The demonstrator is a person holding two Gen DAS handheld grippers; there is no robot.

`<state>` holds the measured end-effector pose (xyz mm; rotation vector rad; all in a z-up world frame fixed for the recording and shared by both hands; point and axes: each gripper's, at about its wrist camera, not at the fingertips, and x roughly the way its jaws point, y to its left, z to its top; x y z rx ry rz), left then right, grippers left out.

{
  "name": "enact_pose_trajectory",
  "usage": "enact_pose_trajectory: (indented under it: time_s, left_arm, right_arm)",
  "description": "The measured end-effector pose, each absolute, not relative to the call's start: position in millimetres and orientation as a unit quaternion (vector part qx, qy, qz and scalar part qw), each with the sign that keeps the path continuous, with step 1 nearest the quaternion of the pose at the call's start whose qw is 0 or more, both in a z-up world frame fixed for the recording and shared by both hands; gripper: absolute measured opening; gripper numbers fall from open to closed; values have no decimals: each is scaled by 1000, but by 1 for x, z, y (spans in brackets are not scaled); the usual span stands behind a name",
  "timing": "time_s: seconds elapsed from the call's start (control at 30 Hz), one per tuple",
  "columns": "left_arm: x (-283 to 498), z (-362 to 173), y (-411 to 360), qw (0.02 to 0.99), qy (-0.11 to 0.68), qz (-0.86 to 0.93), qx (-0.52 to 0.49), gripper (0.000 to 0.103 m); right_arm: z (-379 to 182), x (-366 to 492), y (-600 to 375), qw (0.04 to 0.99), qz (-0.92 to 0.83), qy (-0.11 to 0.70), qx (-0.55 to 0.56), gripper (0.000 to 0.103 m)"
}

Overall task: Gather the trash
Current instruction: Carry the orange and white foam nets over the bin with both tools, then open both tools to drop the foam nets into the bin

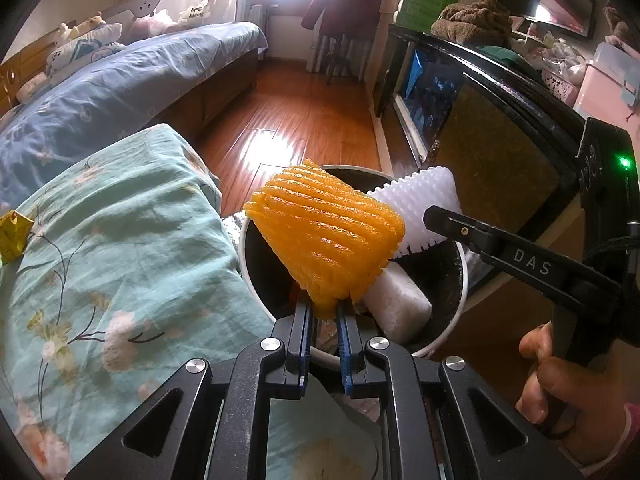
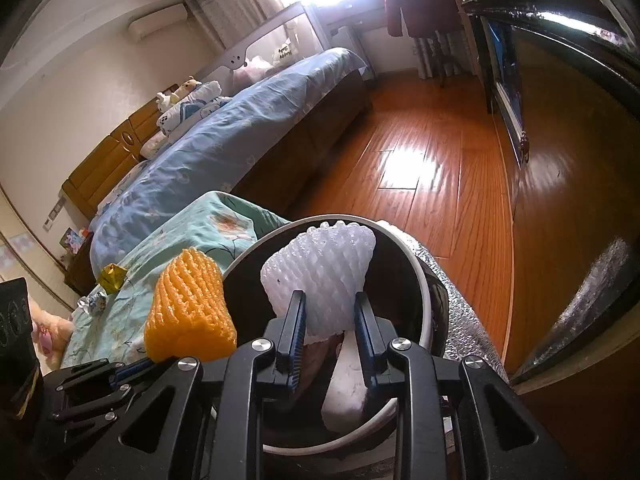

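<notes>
My left gripper is shut on an orange foam fruit net and holds it over a white-rimmed, dark-lined trash bin. My right gripper is shut on a white foam fruit net and holds it above the same bin. The white net also shows in the left wrist view, the orange net in the right wrist view. A white foam block lies inside the bin. A crumpled yellow wrapper lies on the teal floral quilt.
A bed with blue bedding stands to the left, a black cabinet to the right, wooden floor between them. Silver foil padding lies beside the bin. Another small wrapper lies on the quilt.
</notes>
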<state>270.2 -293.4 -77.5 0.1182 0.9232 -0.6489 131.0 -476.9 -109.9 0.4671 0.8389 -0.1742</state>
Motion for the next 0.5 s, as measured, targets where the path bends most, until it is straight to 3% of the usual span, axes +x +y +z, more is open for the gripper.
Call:
enact_pose_trajectory:
  time_s: [0.5]
  left_arm:
    - [271, -77, -296, 845, 433, -309, 61, 11]
  right_arm:
    - [-110, 132, -477, 883, -83, 404, 224, 26]
